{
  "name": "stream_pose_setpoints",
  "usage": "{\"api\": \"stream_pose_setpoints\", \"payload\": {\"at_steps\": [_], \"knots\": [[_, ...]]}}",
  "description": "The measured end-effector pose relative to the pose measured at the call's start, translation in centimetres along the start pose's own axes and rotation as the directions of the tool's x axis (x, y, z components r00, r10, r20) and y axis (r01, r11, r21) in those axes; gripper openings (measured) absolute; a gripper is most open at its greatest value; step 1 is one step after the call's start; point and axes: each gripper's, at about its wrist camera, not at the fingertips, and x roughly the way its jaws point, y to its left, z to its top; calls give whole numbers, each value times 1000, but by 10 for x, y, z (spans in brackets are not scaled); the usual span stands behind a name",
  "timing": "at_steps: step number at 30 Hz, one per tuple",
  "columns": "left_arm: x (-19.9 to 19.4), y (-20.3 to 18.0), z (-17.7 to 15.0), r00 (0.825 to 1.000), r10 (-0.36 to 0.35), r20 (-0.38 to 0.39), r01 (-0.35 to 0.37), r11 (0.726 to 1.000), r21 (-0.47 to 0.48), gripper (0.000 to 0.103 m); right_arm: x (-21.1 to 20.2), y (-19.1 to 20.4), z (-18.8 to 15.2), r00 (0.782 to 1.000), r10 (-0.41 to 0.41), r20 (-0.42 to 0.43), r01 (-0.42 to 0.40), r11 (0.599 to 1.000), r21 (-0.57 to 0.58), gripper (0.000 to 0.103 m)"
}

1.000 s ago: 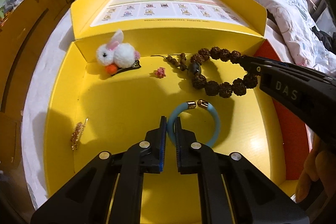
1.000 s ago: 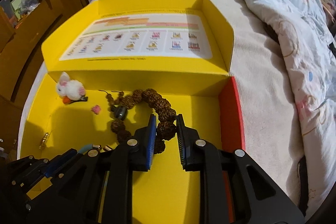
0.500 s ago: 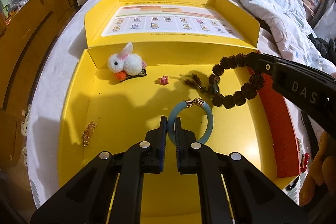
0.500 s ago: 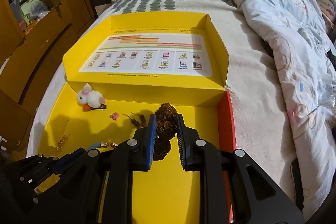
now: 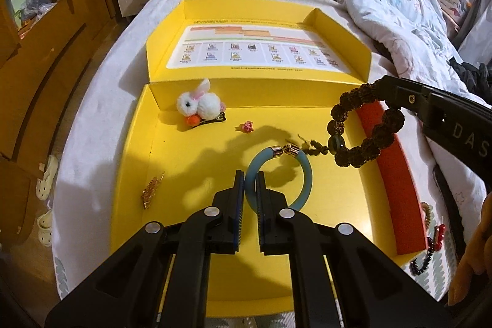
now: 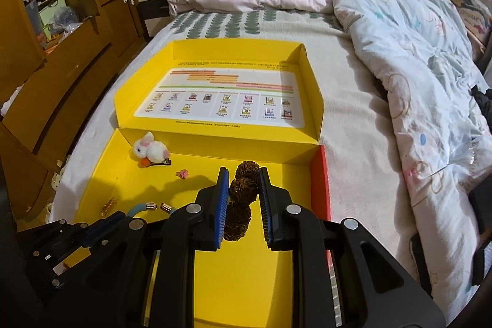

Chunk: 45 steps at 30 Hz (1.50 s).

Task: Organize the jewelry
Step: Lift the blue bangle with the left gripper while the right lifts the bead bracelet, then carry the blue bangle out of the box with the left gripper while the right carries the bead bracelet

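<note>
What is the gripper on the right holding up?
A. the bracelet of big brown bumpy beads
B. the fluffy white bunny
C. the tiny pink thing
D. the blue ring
A: the right gripper is shut on the brown bead bracelet, which hangs in the air above the yellow box; the bunny clip lies inside the box.

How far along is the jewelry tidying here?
Nothing looks sorted yet. In hand: the left gripper is shut on the blue bangle, and the right gripper holds the brown bead bracelet above the yellow box. Left: bunny clip, pink charm, gold piece.
</note>
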Motion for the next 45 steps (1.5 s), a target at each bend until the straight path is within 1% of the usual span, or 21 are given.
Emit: {"api": "stream_pose_setpoints", "payload": {"at_steps": [6, 12, 18, 24, 26, 29, 33, 36, 40, 45], "knots": [[-24, -2, -8, 1000, -5, 29, 4, 1000, 8, 8, -32, 2, -1, 999, -15, 29, 15, 1000, -6, 20], [-52, -2, -22, 998, -36, 53, 36, 999, 2, 8, -72, -3, -10, 998, -33, 55, 33, 999, 2, 20], [-83, -4, -45, 994, -73, 82, 74, 997, -5, 8, -114, -8, -27, 995, -53, 86, 52, 999, 12, 20], [-107, -13, -77, 990, -101, 101, 98, 995, 27, 8, -155, -22, -51, 991, -76, 110, 73, 997, 35, 20], [-110, -15, -91, 988, -123, 91, 121, 992, 27, 8, -166, -28, -60, 990, -84, 116, 79, 996, 49, 20], [-110, -18, -109, 988, -131, 79, 129, 991, 31, 8, -183, -37, -77, 988, -101, 120, 94, 994, 62, 20], [-108, -25, -140, 989, -141, 53, 139, 989, 46, 8, -199, -45, -98, 986, -116, 121, 108, 992, 70, 20], [-107, -29, -157, 989, -143, 40, 140, 988, 60, 8, -207, -52, -117, 986, -128, 112, 120, 990, 74, 20], [-102, -36, -183, 988, -154, 15, 152, 985, 76, 8, -211, -64, -144, 987, -134, 90, 126, 988, 90, 20], [-91, -41, -203, 988, -152, -20, 153, 985, 84, 8, -211, -75, -177, 988, -144, 57, 138, 985, 105, 20]]}}
